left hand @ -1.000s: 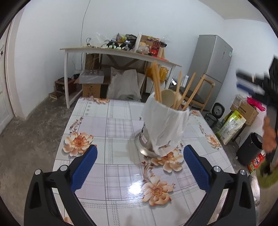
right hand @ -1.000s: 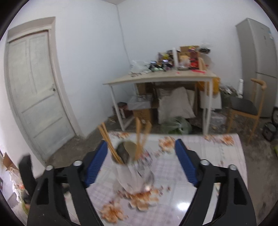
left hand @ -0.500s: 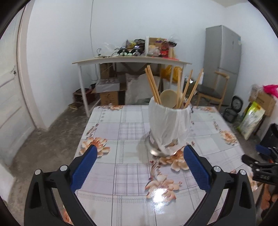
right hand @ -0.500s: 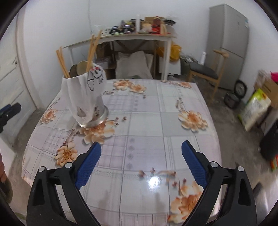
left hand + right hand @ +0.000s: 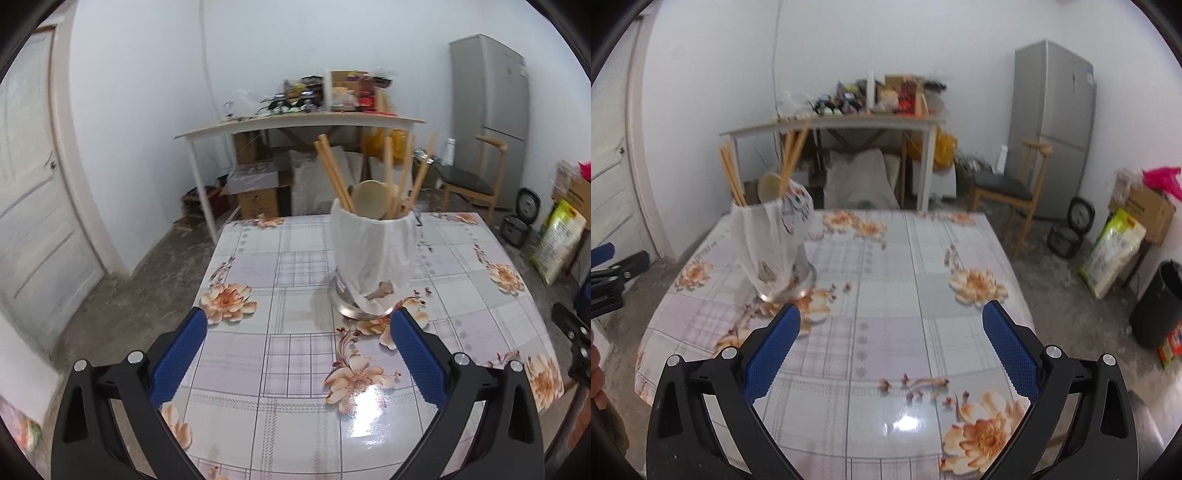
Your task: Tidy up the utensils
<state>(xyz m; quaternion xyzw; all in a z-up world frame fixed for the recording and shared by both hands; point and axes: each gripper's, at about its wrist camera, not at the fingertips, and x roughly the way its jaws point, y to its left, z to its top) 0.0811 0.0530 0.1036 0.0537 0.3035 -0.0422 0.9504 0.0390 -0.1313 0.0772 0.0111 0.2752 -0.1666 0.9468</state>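
Flowered tablecloth (image 5: 295,280) fills my view; on it stands the bag-wrapped utensil holder (image 5: 373,258) with chopsticks (image 5: 334,173) upright. My left gripper (image 5: 295,347) and right gripper (image 5: 890,339) hang spread wide, empty.

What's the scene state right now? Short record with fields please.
holder: white-wrapped cup on a metal base, upright on the table
contents: wooden chopsticks and a wooden spoon, standing in the cup
left tool: open, empty, short of the cup
right tool: open, empty, cup off to its left
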